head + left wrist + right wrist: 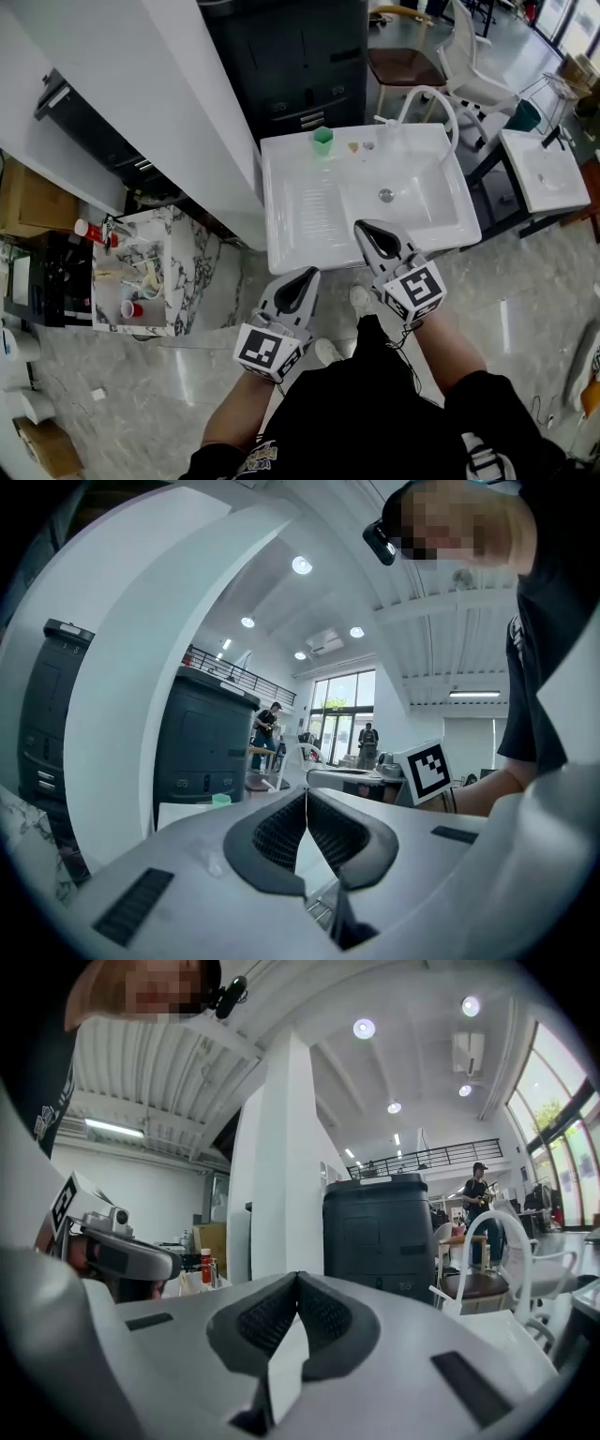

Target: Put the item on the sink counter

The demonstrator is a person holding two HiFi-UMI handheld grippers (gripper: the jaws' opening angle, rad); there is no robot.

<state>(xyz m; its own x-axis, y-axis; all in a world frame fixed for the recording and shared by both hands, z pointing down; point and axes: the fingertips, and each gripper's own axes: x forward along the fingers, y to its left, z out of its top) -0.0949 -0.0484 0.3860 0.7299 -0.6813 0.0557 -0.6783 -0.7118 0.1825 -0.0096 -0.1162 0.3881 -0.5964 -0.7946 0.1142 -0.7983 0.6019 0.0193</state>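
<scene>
Place: open office hall with a mock washroom corner
Evidence: free-standing white sink (309,220), chairs (405,64), tall windows (561,1101), ceiling spotlights (364,1027), marble floor (525,309)

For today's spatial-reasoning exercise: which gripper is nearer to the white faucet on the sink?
Right. The right gripper is over the front rim of the sink, toward the faucet; the left gripper is short of that rim, further left.
</scene>
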